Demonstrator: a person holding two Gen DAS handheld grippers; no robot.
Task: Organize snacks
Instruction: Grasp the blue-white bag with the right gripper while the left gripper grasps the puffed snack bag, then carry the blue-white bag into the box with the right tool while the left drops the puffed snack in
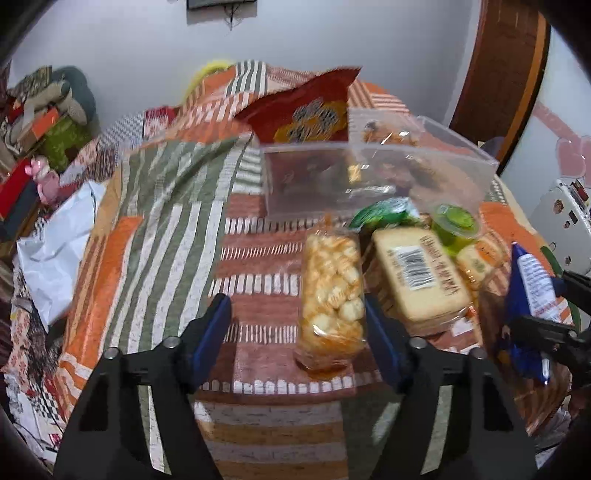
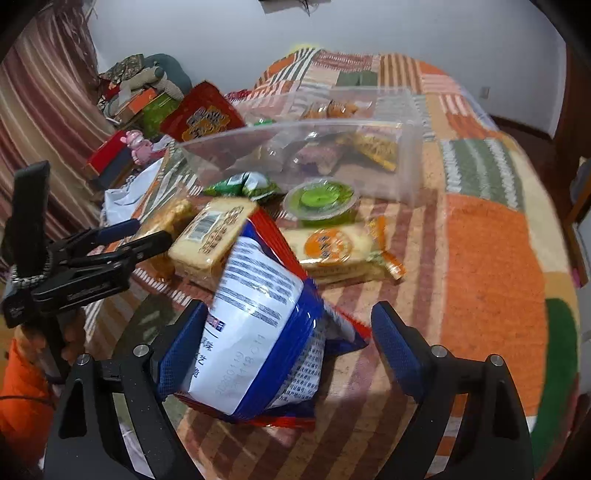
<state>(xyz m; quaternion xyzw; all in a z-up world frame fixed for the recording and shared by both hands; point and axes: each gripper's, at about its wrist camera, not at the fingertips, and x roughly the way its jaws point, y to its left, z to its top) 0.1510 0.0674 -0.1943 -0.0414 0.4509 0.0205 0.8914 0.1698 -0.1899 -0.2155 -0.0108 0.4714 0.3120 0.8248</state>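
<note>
A blue and white snack bag (image 2: pixel 258 332) lies between the wide-spread fingers of the right gripper (image 2: pixel 291 350); its left side touches the left pad, the right pad stands clear, so nothing is clamped. The left gripper (image 1: pixel 299 332) is also spread wide, with a clear pack of puffed bites (image 1: pixel 332 295) lying between its fingers toward the right one, not squeezed. In the right wrist view, at 12 o'clock from the blue bag sits a green jelly cup (image 2: pixel 319 203), with a barcoded cake pack (image 2: pixel 210 236) at 11 o'clock, an orange-labelled pack (image 2: pixel 332 251) at 1 o'clock and a green packet (image 2: pixel 243 184) beyond. Farther at 12 o'clock stands a clear plastic bin (image 2: pixel 406 162) holding several snacks, a red bag (image 2: pixel 199 114) at its 10 o'clock. All rest on a bed with an orange, green and white patchwork quilt (image 2: pixel 491 258). A white wall (image 2: pixel 332 29) rises behind, a striped curtain (image 2: pixel 44 110) at 9 o'clock, cluttered boxes (image 2: pixel 129 103) beside it
</note>
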